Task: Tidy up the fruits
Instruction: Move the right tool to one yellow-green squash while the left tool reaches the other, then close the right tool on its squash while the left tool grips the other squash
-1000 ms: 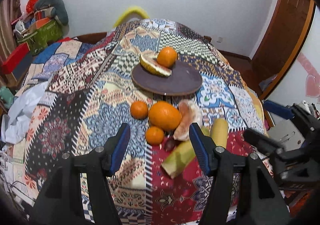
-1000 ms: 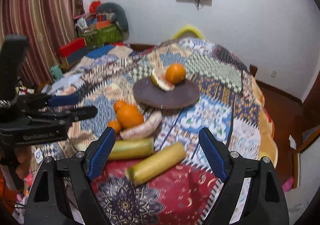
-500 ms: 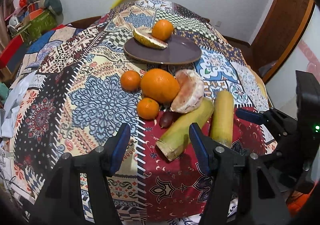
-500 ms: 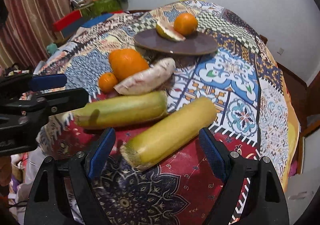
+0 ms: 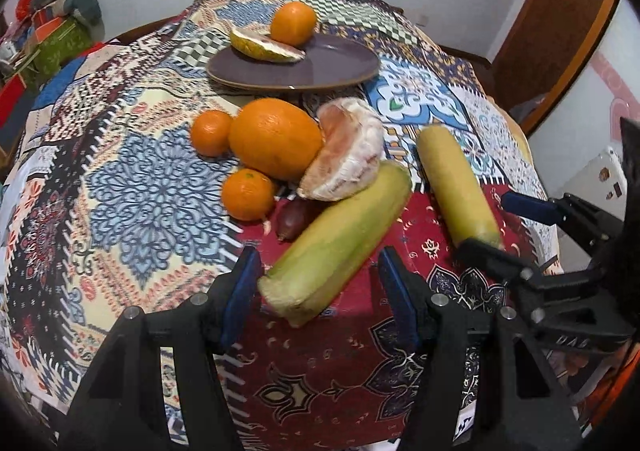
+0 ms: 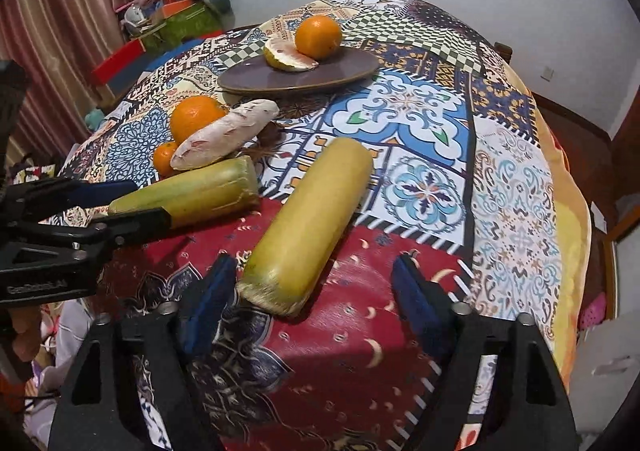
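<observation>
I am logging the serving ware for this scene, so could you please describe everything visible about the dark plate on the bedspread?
The plate is a flat, oval, dark brown-purple dish with a low rim and a glazed, ceramic-looking sheen. It sits level on the patchwork bedspread, beyond the loose fruit. On it rest an orange and a pomelo wedge side by side toward its left half; the right half is bare. Neither gripper touches it.

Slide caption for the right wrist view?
Right gripper closing around yellow-green stalk on patterned cloth, plate of fruit beyond.
</observation>
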A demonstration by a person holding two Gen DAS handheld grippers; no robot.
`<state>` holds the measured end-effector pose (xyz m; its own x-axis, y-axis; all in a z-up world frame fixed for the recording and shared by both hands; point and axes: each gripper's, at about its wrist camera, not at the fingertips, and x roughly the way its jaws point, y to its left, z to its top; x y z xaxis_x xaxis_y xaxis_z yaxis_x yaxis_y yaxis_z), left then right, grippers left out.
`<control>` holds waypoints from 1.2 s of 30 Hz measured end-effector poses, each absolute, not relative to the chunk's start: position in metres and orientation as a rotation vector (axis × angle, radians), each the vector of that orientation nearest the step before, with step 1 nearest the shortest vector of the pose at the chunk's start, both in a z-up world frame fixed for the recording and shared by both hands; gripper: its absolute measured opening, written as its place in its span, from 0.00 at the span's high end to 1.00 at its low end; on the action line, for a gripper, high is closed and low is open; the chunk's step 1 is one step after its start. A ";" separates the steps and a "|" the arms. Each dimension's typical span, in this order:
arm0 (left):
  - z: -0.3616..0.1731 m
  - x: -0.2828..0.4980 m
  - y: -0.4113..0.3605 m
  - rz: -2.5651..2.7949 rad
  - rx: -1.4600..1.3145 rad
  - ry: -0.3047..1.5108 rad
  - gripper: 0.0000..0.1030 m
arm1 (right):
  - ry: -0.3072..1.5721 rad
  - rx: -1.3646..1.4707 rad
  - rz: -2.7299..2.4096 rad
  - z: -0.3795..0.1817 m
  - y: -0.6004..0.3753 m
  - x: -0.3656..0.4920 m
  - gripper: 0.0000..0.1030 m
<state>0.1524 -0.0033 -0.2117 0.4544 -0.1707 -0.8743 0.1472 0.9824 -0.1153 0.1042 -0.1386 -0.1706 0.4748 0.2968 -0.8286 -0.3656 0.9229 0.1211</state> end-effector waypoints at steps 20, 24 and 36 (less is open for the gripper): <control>-0.212 0.135 -0.044 -0.353 0.079 1.114 0.66 | 0.975 -0.116 0.421 -0.165 -0.146 0.097 0.67; -0.213 0.145 -0.049 -0.356 0.071 1.127 0.65 | 0.973 -0.124 0.417 -0.161 -0.151 0.093 0.67; -0.214 0.164 -0.051 -0.377 0.052 1.161 0.63 | 0.978 -0.096 0.434 -0.162 -0.147 0.116 0.67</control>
<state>0.1636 -0.0513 -0.2137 0.3432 -0.2635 -0.9016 0.3167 0.9361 -0.1530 0.1162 -0.1469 -0.1620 0.4808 0.3129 -0.8191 -0.3978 0.9103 0.1142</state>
